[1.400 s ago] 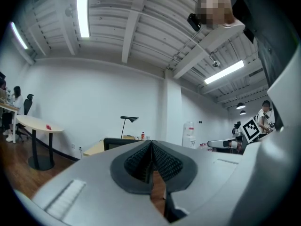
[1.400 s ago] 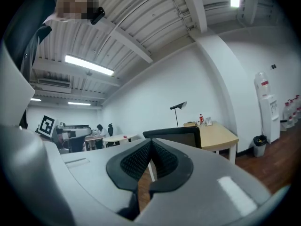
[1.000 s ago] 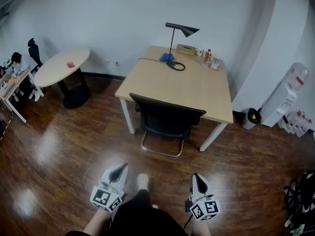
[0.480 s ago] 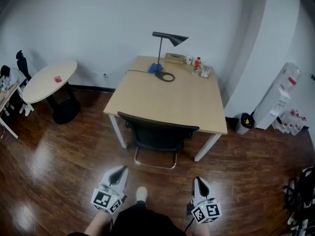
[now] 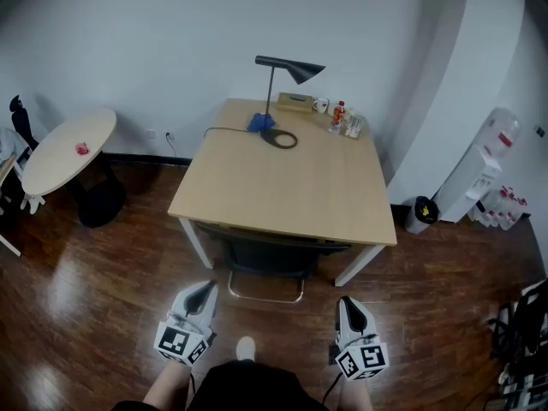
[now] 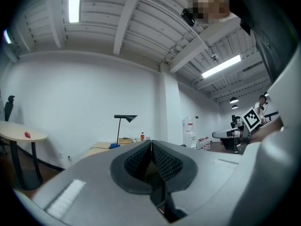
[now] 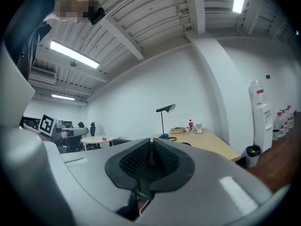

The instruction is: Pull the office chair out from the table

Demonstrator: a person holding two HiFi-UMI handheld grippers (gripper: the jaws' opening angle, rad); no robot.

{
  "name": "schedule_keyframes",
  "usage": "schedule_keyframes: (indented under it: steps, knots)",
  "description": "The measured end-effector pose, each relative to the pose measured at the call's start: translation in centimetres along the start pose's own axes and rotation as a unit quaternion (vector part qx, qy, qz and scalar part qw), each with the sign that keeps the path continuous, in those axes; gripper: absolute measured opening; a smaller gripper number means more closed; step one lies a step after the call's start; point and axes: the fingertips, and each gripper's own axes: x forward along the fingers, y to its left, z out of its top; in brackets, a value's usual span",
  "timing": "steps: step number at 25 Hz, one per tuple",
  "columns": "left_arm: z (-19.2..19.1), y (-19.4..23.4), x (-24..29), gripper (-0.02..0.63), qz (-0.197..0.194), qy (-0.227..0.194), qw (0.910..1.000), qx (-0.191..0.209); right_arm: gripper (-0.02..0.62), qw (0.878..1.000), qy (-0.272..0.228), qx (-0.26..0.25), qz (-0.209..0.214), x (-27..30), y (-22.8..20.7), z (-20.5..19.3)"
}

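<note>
We stand on a dark glossy wooden floor and face a light wooden rectangular table with white legs, set close to the white wall.

The black office chair with a chrome sled base is pushed in under the table's near edge. Its backrest sits just below the tabletop and its base rail shows on the floor in front.

To the left, well apart, is a round white table on a black pedestal. To the right, by the wall, are a white water dispenser and a small black bin.

A black desk lamp with a cone shade rises from the far part of the table. A white mug and a red-capped bottle stand near it.

We hold the left gripper and the right gripper low before us, short of the chair and touching nothing. The left gripper's ribbed pads meet with nothing between them. The right gripper's jaws have just been opening and stand a crack apart, also empty.
</note>
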Motion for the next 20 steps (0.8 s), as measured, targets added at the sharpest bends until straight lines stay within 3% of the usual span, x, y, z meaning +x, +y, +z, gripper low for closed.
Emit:
schedule_keyframes:
  steps: [4, 7, 14, 20]
  knots:
    - [0.0, 0.8, 3.1, 0.006, -0.032, 0.009, 0.9989, 0.031, 0.051, 0.999, 0.005, -0.036, 0.017, 3.7, 0.4, 0.6]
    - [-0.8, 1.6, 4.7, 0.006, -0.060, 0.024, 0.9971, 0.040, 0.067, 0.999, 0.011, -0.036, 0.024, 6.3, 0.2, 0.4]
    - [-0.6, 5.4, 7.7, 0.006, -0.076, 0.027, 0.9941, 0.072, 0.106, 0.996, 0.024, -0.078, 0.041, 11.5, 0.9, 0.9]
    - [-1.1, 3.5, 11.9, 0.011, -0.191, 0.063, 0.9724, 0.119, 0.175, 0.985, 0.044, -0.137, 0.092, 14.7, 1.2, 2.6]
